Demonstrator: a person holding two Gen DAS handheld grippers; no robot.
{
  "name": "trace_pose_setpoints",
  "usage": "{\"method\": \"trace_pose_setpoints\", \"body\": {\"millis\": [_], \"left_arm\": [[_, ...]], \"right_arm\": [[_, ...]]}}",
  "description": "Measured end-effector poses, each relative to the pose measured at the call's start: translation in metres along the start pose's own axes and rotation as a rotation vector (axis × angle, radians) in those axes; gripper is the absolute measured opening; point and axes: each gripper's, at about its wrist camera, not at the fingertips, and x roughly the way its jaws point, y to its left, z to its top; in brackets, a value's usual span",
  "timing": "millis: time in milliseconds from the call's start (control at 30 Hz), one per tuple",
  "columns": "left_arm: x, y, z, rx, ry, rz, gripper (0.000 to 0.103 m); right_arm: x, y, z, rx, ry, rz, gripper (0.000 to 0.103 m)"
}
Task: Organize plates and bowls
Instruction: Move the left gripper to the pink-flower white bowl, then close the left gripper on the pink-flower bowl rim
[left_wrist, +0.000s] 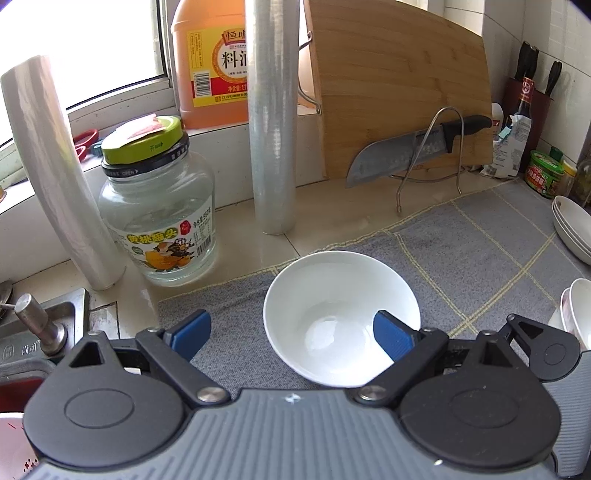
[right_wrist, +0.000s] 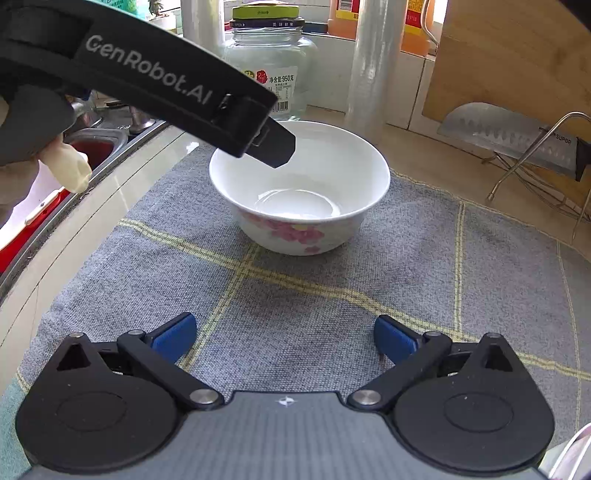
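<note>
I had the left gripper (left_wrist: 291, 334) spread wide over the white flower-patterned ceramic bowl (left_wrist: 341, 317), which sat loose on the grey checked mat (right_wrist: 295, 295). My right gripper (right_wrist: 284, 336) was open, empty. Stacking seemed barely begun.

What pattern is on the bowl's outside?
Pink flowers on the white bowl, best seen in the right wrist view.

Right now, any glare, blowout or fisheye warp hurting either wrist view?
Left wrist: window blown out white, straight film roll near centre, the other roll bowed. Right wrist: backlit upper edge, soft highlights inside the bowl, mat lines curve, left gripper blocks the upper left.
</note>
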Motion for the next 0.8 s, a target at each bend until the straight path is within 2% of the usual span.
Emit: {"method": "trace_pose_setpoints", "body": {"millis": [100, 267, 400, 800], "left_arm": [[0.007, 0.0, 0.003, 0.001, 0.007, -0.025, 0.095], [0.02, 0.002, 0.009, 0.003, 0.028, -0.056, 0.095], [0.027, 0.004, 0.015, 0.013, 0.035, -0.071, 0.095], [0.049, 0.013, 0.027, 0.019, 0.089, -0.103, 0.094]], "right_arm": [[-0.004, -0.001, -0.009, -0.008, -0.045, 0.007, 0.103], [-0.004, 0.001, -0.011, -0.025, -0.072, 0.006, 0.103], [-0.004, 0.003, -0.008, -0.019, -0.063, 0.001, 0.103], [0.009, 0.0, 0.023, -0.071, -0.127, -0.053, 0.103]]}}
